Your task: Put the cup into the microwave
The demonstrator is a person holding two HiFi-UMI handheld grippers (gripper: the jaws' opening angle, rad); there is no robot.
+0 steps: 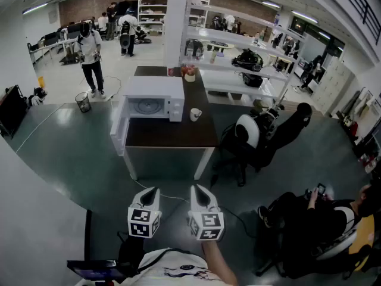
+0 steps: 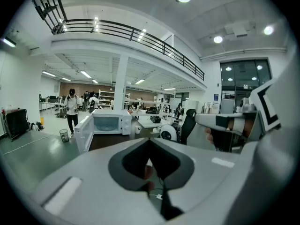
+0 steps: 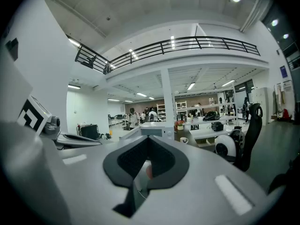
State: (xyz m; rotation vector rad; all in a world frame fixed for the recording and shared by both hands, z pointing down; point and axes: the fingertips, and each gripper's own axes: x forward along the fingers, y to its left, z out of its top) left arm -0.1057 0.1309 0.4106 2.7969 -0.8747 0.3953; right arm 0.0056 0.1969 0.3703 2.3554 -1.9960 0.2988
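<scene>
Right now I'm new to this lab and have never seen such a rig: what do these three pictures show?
There is no robot: a person holds a two-jaw gripper in each hand. The head view comes from a camera on their head, looking down on the left gripper and the right gripper; the marker cubes belong to them. The other two pictures come from cameras riding on each gripper, looking along its jaws. Both grippers are shut and hold nothing. Some way ahead stands a dark table with a white microwave, its door open, and a white cup to its right, not touching it.
</scene>
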